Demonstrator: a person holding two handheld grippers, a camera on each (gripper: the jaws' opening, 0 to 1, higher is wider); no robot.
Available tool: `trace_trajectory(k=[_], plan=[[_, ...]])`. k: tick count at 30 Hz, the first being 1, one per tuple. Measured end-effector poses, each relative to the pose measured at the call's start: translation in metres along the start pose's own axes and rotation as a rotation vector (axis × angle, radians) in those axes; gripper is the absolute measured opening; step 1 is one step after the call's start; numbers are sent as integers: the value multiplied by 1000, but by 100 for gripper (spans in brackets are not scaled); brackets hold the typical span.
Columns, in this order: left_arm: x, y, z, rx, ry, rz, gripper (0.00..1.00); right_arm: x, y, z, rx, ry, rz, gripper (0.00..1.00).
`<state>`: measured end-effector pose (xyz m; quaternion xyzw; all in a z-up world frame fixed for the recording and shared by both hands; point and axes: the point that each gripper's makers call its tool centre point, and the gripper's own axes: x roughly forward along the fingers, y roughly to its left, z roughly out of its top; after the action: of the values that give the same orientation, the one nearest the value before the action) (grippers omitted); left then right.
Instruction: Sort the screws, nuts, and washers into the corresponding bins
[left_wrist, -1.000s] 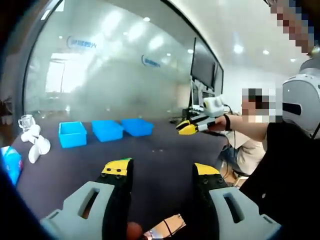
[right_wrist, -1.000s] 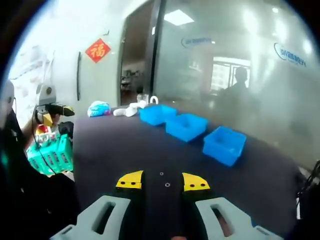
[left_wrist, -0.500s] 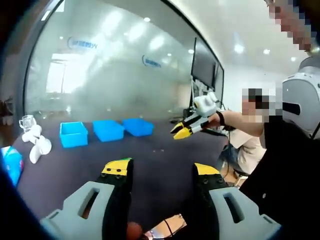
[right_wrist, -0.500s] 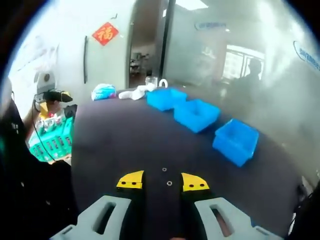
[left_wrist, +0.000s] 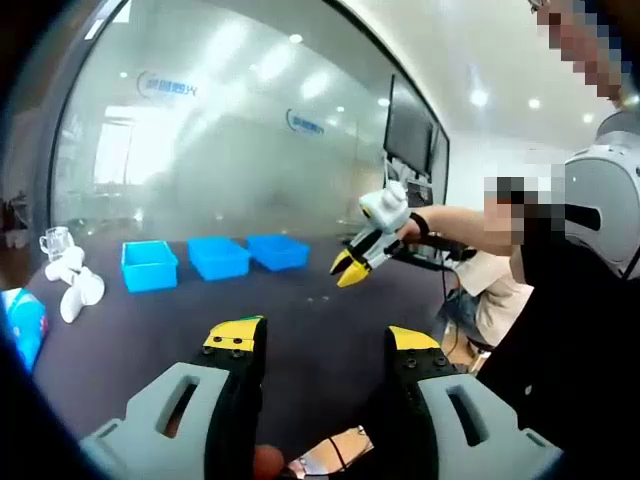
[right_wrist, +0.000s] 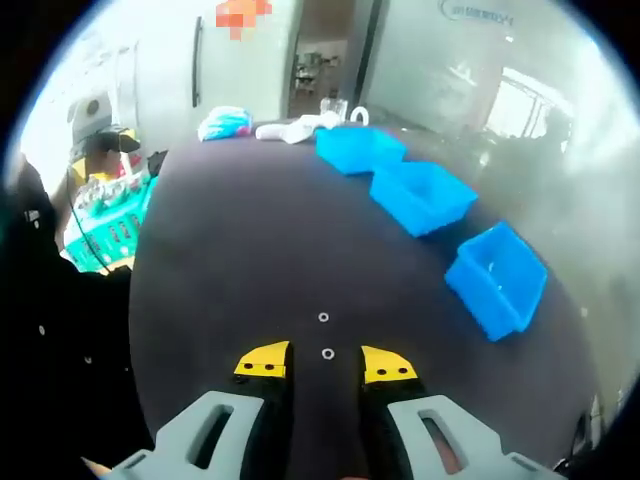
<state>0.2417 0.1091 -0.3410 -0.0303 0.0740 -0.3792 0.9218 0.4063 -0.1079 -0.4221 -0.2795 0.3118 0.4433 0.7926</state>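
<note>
Blue bins (right_wrist: 430, 195) in diagonal row, washers (right_wrist: 325, 335) flat between open right gripper (right_wrist: 326, 362) tips

Left gripper (left_wrist: 325, 342), grey-bodied with yellow-tipped black jaws, held low and roughly level; jaws stand well apart, nothing between them. Right gripper (right_wrist: 325, 362), same grey build and yellow tips, pitched downward, jaws parted by a narrow gap with nothing gripped. In the left gripper view the right gripper (left_wrist: 350, 268) enters from 3 o'clock, near picture centre, raised and angled down toward 7 o'clock, yellow tips slightly apart. The person's bare forearm (left_wrist: 455, 222) extends behind it, a dark wrist strap (left_wrist: 411, 227) at the wrist.
</note>
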Motion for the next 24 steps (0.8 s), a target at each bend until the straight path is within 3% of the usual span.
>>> trace_trajectory(k=[14, 24], plan=[[2, 1, -3, -17, 14, 3, 45, 20, 6, -18, -168, 210, 116, 22], [-1, 2, -2, -25, 4, 10, 44, 30, 9, -17, -225, 276, 175, 22]])
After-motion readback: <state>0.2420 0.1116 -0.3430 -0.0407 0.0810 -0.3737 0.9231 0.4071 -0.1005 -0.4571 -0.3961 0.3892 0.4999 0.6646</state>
